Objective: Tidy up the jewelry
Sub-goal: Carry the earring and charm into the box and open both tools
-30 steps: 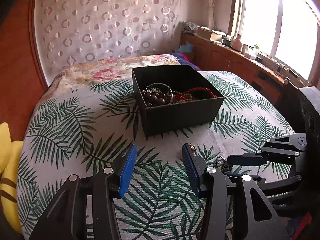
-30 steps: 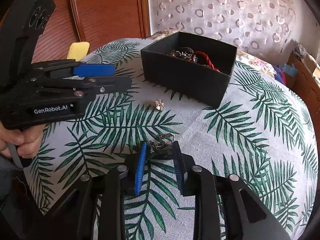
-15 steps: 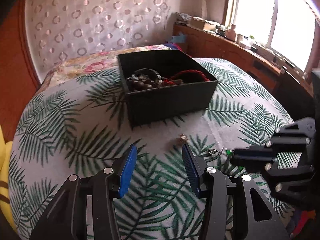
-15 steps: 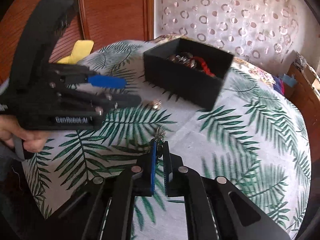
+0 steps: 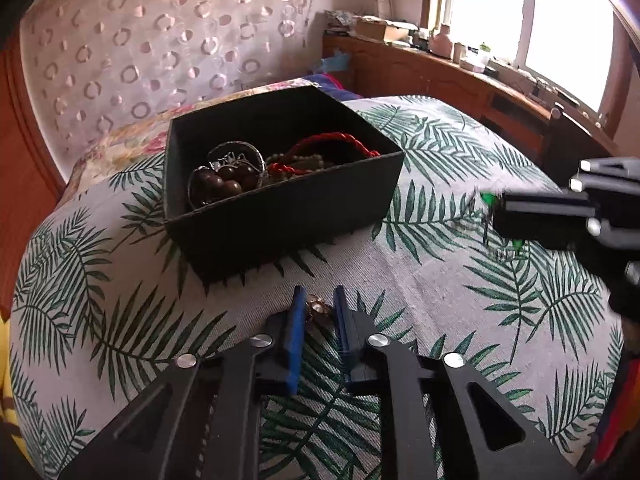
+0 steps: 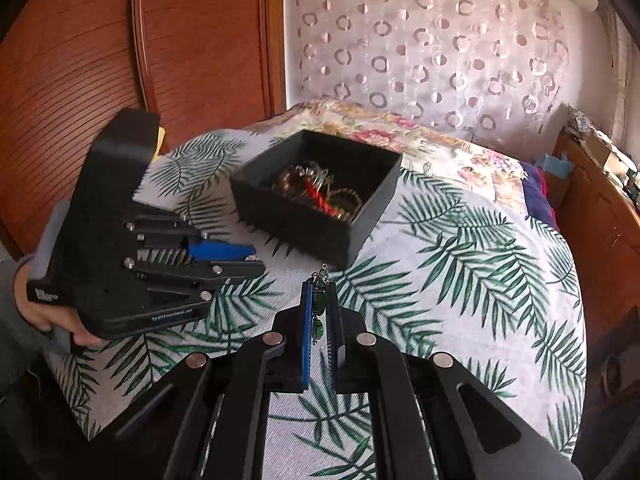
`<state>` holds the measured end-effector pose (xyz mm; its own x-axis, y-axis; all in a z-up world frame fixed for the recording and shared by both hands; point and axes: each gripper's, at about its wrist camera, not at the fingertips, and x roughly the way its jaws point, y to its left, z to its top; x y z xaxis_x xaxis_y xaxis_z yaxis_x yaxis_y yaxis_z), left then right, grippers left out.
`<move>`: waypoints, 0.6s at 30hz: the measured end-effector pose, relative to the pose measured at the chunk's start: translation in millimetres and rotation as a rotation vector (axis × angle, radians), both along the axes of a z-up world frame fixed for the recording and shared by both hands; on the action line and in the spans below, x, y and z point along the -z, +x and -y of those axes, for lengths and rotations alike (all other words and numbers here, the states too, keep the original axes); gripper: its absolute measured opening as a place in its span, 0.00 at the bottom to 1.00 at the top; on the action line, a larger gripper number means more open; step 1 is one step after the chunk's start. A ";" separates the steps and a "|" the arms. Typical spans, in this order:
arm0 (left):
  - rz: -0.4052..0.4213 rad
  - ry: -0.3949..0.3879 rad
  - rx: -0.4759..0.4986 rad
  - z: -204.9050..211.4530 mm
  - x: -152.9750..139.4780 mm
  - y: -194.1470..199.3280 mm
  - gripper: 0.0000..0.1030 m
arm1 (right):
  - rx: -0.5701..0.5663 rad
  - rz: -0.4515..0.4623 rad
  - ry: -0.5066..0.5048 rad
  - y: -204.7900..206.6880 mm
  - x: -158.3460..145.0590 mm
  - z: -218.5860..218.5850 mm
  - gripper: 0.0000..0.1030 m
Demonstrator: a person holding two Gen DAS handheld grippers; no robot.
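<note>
A black open box (image 5: 280, 216) (image 6: 300, 224) holding bead bracelets and a red cord stands on the leaf-print cloth. My left gripper (image 5: 318, 304) has its blue pads close around a small gold-toned jewelry piece (image 5: 318, 312) lying on the cloth just in front of the box. My right gripper (image 6: 319, 296) is shut on a green-stone earring (image 6: 319, 312) and holds it above the cloth, to the right of the box; it shows blurred in the left wrist view (image 5: 490, 200).
The round table's cloth (image 5: 440, 280) drops off at its edges. A flowered bed (image 6: 440, 148) lies behind the box. A wooden wardrobe (image 6: 160, 60) stands left and a wooden cabinet (image 5: 460, 76) runs under the window.
My left gripper moved forward to the small piece and narrowed around it. My right gripper closed on the earring and lifted it off the cloth toward the box.
</note>
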<state>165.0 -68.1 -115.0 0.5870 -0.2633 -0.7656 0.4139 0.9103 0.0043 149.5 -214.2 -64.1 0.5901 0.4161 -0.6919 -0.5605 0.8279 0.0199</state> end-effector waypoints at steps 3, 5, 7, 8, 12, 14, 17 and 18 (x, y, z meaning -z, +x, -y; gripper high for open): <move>0.001 -0.007 0.000 -0.8 -3.9 -1.1 0.12 | -0.002 0.013 0.009 4.7 -5.2 0.6 0.07; 0.016 -0.024 -0.005 -4.9 -12.0 -2.1 0.12 | -0.001 0.025 0.015 8.8 -10.6 0.1 0.07; 0.037 -0.046 -0.008 -8.1 -23.2 -2.6 0.12 | 0.000 0.037 0.022 11.2 -16.4 0.7 0.07; 0.047 -0.051 -0.010 -8.8 -28.1 -2.4 0.12 | -0.002 0.048 0.029 15.3 -21.0 -0.1 0.07; 0.101 -0.070 -0.030 -14.3 -54.4 5.5 0.12 | 0.006 0.064 0.048 31.2 -31.4 -3.2 0.07; 0.118 -0.079 -0.043 -18.2 -64.1 13.4 0.12 | 0.010 0.062 0.063 42.6 -35.3 -5.2 0.07; 0.128 -0.089 -0.066 -21.6 -72.3 26.9 0.12 | 0.013 0.046 0.084 61.4 -35.8 -9.1 0.07; 0.134 -0.087 -0.076 -24.1 -74.1 32.9 0.12 | 0.015 0.042 0.087 67.0 -35.7 -10.7 0.07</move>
<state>197.9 -44.0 -40.9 0.7030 -0.2759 -0.6555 0.3448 0.9383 -0.0252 216.5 -203.5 -28.4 0.6241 0.4647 -0.6281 -0.5499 0.8324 0.0694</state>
